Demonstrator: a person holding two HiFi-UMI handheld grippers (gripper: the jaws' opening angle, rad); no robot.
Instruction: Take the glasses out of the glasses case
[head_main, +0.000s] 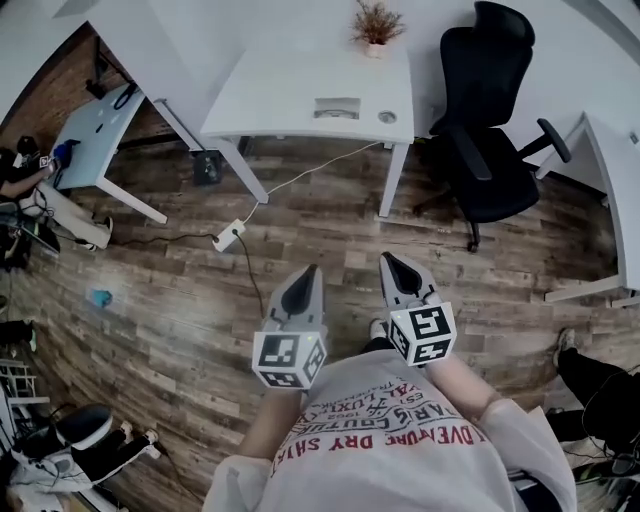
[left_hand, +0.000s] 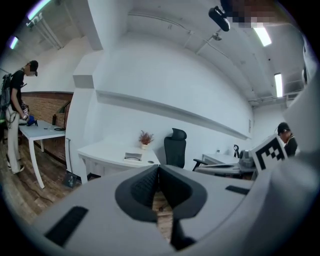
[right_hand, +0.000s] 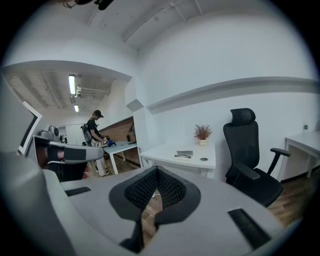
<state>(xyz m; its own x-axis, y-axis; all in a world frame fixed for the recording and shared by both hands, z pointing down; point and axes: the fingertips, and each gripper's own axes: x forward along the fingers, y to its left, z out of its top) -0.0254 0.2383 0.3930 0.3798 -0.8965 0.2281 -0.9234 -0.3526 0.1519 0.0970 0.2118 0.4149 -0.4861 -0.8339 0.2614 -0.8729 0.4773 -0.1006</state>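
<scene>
A grey glasses case (head_main: 337, 107) lies on the white desk (head_main: 290, 90) across the room, with a dark pair of glasses at its front edge. The same case shows small in the left gripper view (left_hand: 133, 156) and the right gripper view (right_hand: 184, 154). My left gripper (head_main: 305, 272) (left_hand: 158, 167) and right gripper (head_main: 392, 260) (right_hand: 157, 170) are held side by side before my chest, over the wooden floor and well short of the desk. Both are shut with nothing between the pads.
A black office chair (head_main: 490, 110) stands right of the desk, and a potted plant (head_main: 377, 22) sits at the desk's back edge. A power strip (head_main: 229, 237) and cable lie on the floor. Another desk (head_main: 95, 135) with a person stands left; a third desk (head_main: 610, 190) stands right.
</scene>
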